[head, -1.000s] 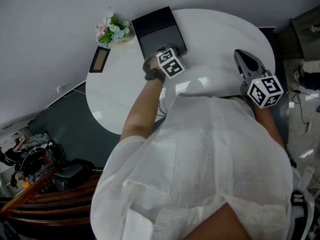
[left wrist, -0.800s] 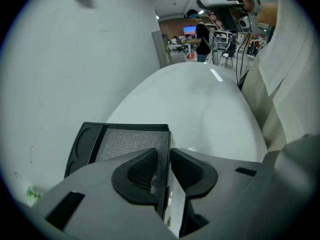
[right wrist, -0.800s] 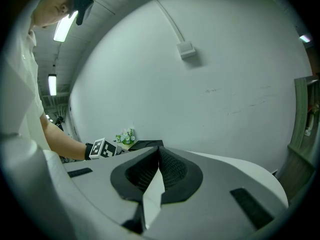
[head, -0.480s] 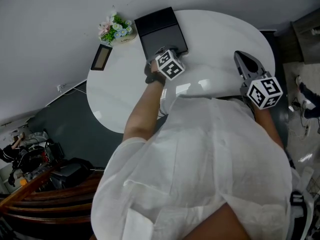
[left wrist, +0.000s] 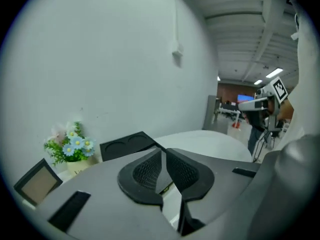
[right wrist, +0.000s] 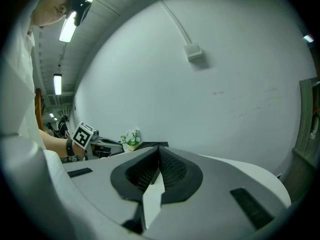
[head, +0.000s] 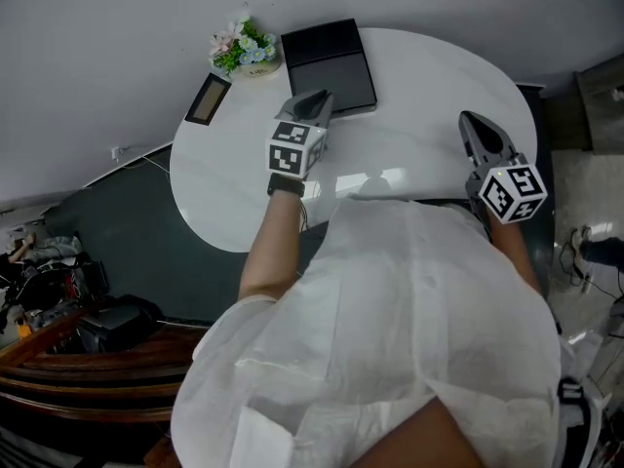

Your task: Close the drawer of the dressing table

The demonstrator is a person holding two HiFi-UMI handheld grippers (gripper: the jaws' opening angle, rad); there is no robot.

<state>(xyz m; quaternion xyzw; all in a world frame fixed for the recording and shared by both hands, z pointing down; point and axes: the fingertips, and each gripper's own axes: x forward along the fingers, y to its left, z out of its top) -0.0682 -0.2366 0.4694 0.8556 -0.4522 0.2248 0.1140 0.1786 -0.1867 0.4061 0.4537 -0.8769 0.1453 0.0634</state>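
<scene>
Okay: my left claw [head: 313, 100] had just been closing, empty, near the black tray [head: 327, 61]. My right claw [head: 472, 122] sat clenched right of it, likely for pushing the drawer.

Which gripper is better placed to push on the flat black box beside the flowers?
Left. The left gripper hangs at the flat black box's front edge; its jaws have just been closing on nothing. The right gripper is over the white oval table's right end, well away from the box.
</scene>
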